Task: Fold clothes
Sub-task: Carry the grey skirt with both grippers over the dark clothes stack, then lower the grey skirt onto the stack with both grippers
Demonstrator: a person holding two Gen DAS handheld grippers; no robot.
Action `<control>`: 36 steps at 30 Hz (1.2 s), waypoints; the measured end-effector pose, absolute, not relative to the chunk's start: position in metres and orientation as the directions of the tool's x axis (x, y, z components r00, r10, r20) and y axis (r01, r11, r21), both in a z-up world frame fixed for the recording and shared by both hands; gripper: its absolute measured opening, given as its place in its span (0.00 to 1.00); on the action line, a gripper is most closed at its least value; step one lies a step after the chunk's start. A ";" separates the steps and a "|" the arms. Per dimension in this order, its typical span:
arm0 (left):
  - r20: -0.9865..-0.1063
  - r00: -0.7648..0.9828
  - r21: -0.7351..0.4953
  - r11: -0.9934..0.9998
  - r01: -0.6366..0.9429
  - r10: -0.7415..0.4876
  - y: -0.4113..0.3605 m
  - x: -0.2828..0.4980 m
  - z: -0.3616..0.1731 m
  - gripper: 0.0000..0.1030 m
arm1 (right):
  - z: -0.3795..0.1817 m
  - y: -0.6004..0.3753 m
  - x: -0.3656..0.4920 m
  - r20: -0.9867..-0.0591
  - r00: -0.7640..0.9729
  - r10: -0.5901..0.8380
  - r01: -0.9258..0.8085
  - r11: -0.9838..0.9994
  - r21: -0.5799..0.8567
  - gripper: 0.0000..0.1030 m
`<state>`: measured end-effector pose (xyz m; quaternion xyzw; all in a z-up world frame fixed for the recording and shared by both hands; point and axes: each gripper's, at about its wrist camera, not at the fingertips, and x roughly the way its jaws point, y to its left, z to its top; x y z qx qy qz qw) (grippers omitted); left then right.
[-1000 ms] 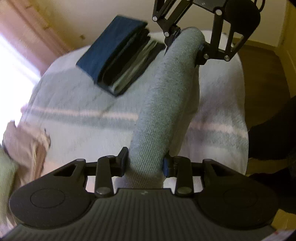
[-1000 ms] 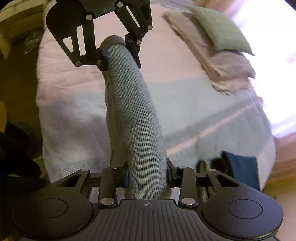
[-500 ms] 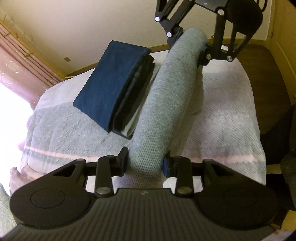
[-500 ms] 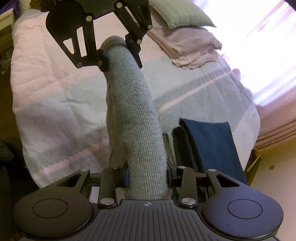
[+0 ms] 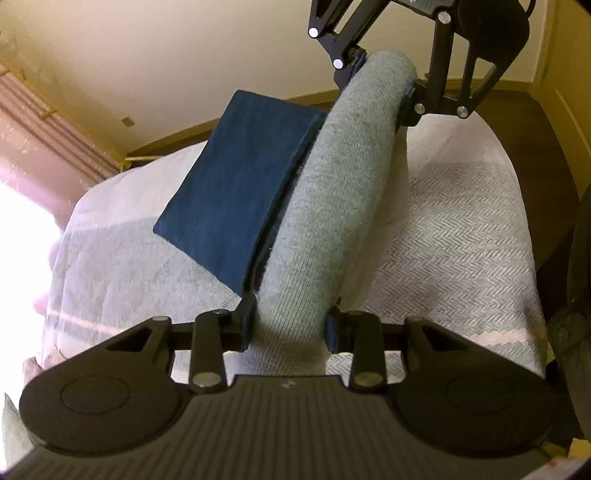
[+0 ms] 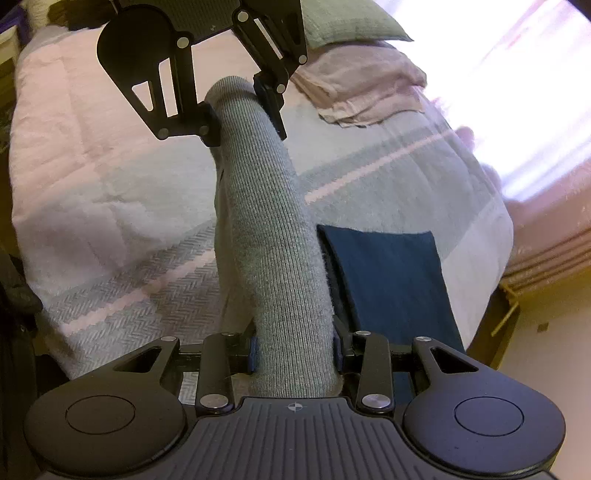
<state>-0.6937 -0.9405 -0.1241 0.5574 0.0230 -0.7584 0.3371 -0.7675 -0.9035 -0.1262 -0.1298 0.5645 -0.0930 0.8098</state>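
At the bottom centre of the left wrist view, the left gripper (image 5: 290,328) is seen closed down on one end of a folded grey knit garment (image 5: 332,206), the cloth filling the narrow gap between the two fingers. In the right wrist view the same is found at the bottom centre: the right gripper (image 6: 295,352) is clamped on the other end of the grey knit garment (image 6: 269,240). The garment is thus held at both ends and carried clear above the bed (image 5: 461,240), its top edge rounded like a roll, with the rest of the fold hanging below it.

The long axis of the garment runs straight from one gripper to the other, so that in each view it leads away from the near fingers up the frame to the opposite tool, seen at the upper right of the left view (image 5: 384,86) and at the upper centre of the right view (image 6: 240,110). Neither gripper is nearer to it than the other.

Just beside the garment, a stack of folded dark blue clothes (image 5: 236,192) is seen lying on the bed, to the left of the garment in the left view and to its right in the right view (image 6: 388,280). Its long side lies nearly parallel to the held garment. It is judged that the set-down turns on this: the garment hangs alongside the stack rather than over it.

Farther off, at the upper right of the right view, a pile of pale pink cloth (image 6: 362,92) and a green pillow (image 6: 347,22) are seen.
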 end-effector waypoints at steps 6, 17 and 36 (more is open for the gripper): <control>-0.854 -0.208 0.343 -0.816 0.465 -0.477 -0.953 -0.688 -0.117 0.31 | -0.107 -0.908 -0.762 -0.890 0.310 -0.334 0.073 0.942 -0.327 0.32; -0.732 -0.291 0.474 -0.767 0.432 -0.616 -1.054 -0.691 -0.067 0.31 | -0.047 -1.012 -0.762 -0.799 0.298 -0.522 0.188 0.853 -0.487 0.32; -0.663 -0.177 0.637 -0.673 0.377 -0.727 -1.068 -0.716 -0.333 0.32 | -0.289 -1.026 -0.774 -0.619 0.325 -0.715 -0.044 0.643 -0.765 0.35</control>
